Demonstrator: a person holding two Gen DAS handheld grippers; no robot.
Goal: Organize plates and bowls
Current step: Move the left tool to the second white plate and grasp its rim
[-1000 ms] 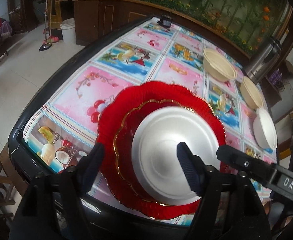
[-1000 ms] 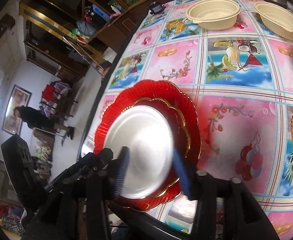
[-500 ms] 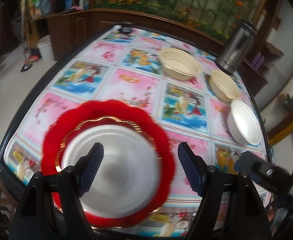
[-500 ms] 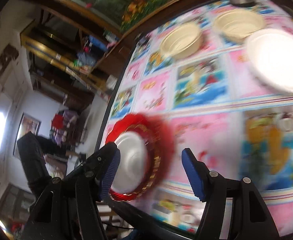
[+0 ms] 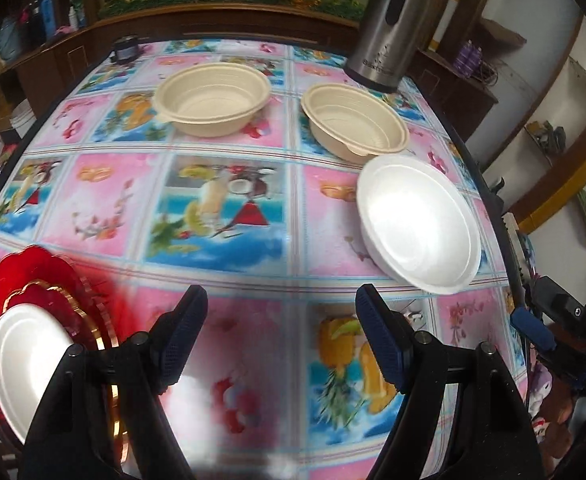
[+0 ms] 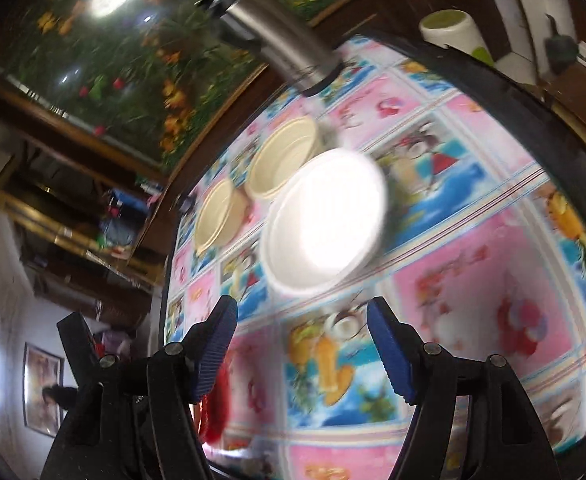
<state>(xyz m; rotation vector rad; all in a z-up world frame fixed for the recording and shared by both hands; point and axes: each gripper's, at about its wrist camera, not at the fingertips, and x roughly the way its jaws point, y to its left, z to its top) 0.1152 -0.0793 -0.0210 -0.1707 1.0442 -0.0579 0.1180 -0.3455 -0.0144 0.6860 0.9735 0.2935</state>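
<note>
L gripper (image 5: 281, 308): jaws apart, nothing between, over the fruit-print table (image 5: 229, 216). R gripper (image 6: 301, 320): jaws apart, have just been opening, nothing between them. Just beyond both: white foam bowl (image 5: 417, 228), right side of table. Far side: two beige bowls, one far-centre (image 5: 213, 98), one to its right (image 5: 355, 124), touching or nearly touching the white one. Steel flask (image 5: 389, 28) at far right edge. Near left edge: white plate (image 5: 25, 356) stacked on red plates (image 5: 37, 276).
</note>
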